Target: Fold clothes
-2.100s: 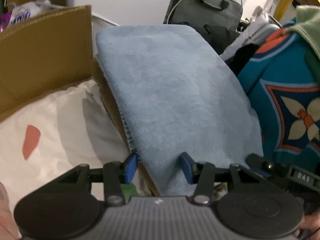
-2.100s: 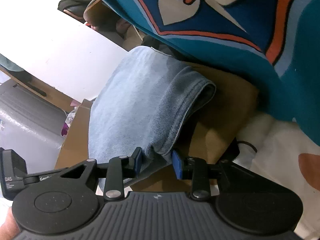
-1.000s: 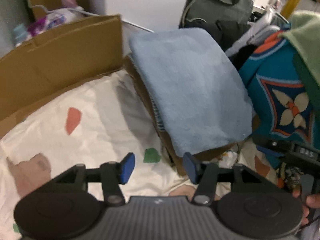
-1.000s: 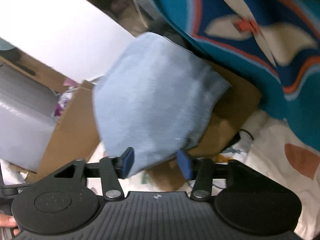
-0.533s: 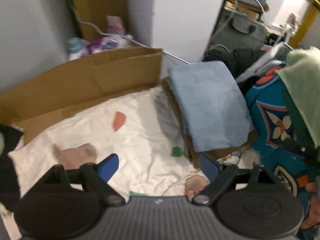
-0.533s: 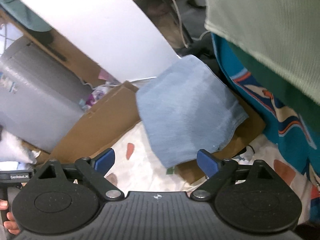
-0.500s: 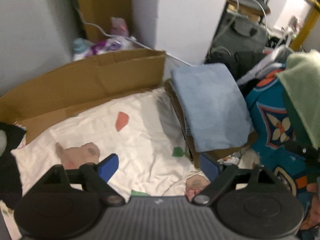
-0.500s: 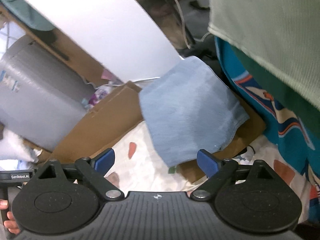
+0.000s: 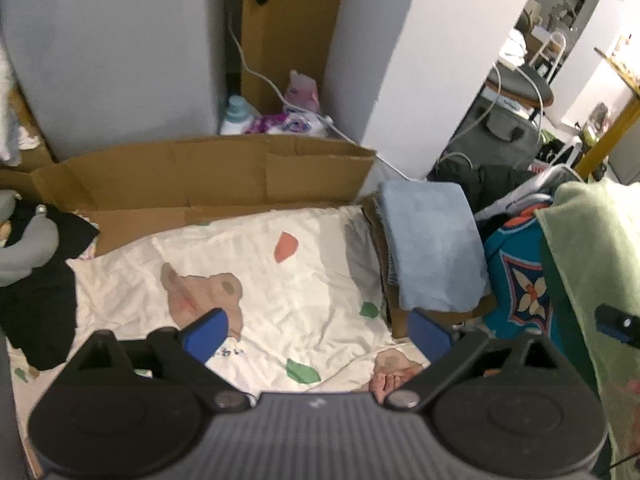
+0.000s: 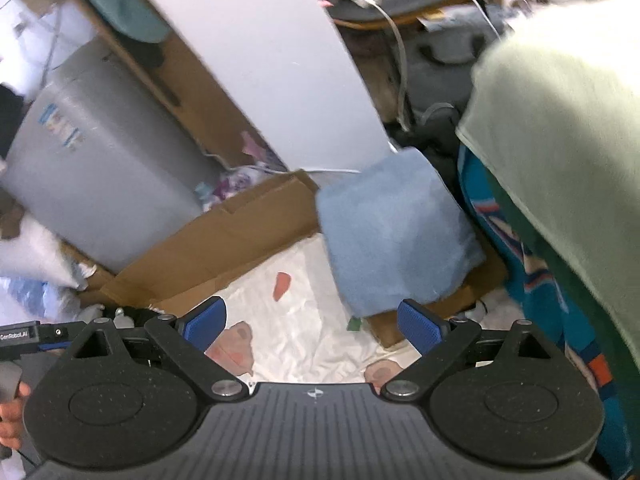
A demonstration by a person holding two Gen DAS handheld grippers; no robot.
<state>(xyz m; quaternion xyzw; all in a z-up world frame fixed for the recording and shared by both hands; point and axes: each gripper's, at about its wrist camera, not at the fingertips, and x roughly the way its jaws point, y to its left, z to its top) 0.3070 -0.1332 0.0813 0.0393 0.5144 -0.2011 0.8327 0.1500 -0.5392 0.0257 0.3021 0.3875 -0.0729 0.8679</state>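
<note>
With the folded light-blue garment (image 9: 434, 246) set on the cardboard box (image 9: 400, 312) at two o'clock, both our left hand-held gripper (image 9: 318, 330) and right hand-held gripper (image 10: 312, 322), jaws just spread and empty, next need an unfolded piece, perhaps the green cloth (image 10: 568, 120) at three o'clock

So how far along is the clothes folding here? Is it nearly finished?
One piece looks done: the folded blue garment lies flat on the cardboard box. Nothing is in hand: the left gripper and right gripper have just been opening and stand wide with nothing between them. Still unfolded: the teal patterned garment and the pale green garment beside the box.
</note>
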